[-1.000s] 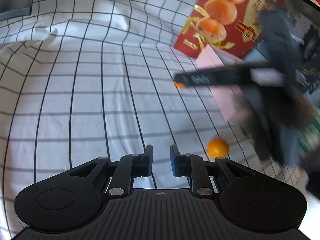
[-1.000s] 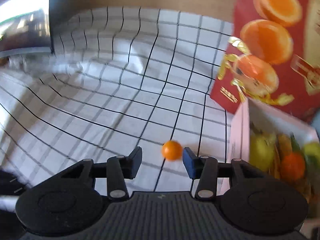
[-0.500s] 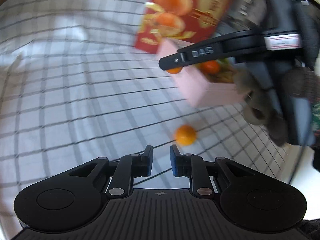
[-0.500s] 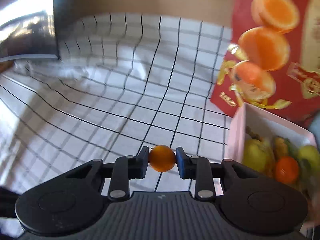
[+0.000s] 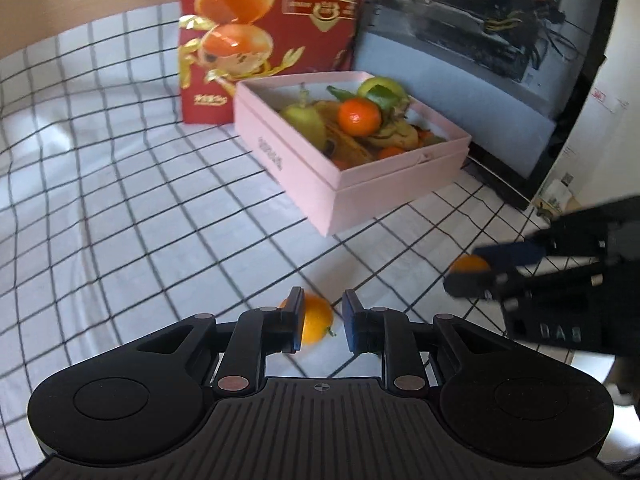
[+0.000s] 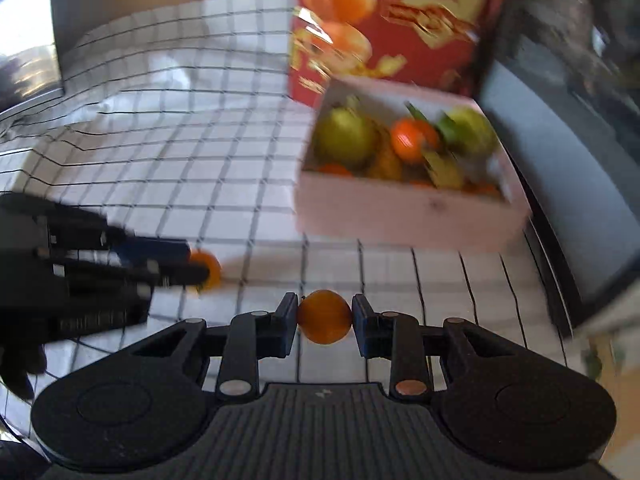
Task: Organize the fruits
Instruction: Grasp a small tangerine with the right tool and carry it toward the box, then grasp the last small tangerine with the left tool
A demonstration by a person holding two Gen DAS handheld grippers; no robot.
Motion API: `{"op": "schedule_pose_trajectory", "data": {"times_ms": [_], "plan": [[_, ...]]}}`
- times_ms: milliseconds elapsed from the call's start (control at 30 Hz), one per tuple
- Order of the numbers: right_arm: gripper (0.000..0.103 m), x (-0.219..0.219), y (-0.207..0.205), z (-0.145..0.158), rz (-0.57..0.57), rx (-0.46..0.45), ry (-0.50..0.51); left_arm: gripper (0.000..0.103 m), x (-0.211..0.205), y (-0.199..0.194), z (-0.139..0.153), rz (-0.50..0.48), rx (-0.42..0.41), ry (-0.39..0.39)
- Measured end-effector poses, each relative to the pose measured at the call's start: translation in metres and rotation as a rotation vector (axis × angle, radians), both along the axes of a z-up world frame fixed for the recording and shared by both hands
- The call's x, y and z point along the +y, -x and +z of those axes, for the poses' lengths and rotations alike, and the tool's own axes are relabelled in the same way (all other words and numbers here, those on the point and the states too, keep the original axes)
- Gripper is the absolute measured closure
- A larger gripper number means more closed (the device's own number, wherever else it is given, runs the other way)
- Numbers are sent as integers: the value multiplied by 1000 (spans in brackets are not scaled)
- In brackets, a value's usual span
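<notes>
Left tongs [image 5: 320, 326] have closed in, now apart around the small round orange [image 5: 316, 322]; right tongs [image 6: 325, 320] clamp another orange [image 6: 324, 316]. Centre before squeezing.

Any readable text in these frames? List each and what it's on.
"DAS": on the right gripper body, seen upside down in the left wrist view.
Red orange-print box: gold characters and round emblem, too blurred to read.
Pink box: small side print, unreadable.
Wall papers: too small.
</notes>
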State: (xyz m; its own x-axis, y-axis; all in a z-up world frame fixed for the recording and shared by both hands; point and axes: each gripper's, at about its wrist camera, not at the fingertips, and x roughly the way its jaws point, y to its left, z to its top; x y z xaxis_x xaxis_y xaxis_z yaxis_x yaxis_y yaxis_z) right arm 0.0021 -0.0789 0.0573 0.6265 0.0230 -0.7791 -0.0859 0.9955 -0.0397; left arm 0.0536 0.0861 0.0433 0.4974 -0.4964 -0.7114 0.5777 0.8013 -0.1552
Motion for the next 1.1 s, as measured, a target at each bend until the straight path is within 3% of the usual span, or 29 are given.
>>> {"op": "schedule_pose_trajectory", "data": {"times_ms": [267, 467, 600, 1100], "plan": [[74, -13, 19, -13, -74, 10, -42, 78, -19, -7, -1, -59, -56, -45], [74, -18, 15, -20, -87, 27, -69, 77, -7, -25, -7, 24, -28, -62], [74, -15, 11, -25, -70, 40, -70, 59, 11, -41, -10, 81, 47, 5], [73, -6, 3, -34, -38, 60, -52, 59, 43, -63, -13, 199, 118, 121]]}}
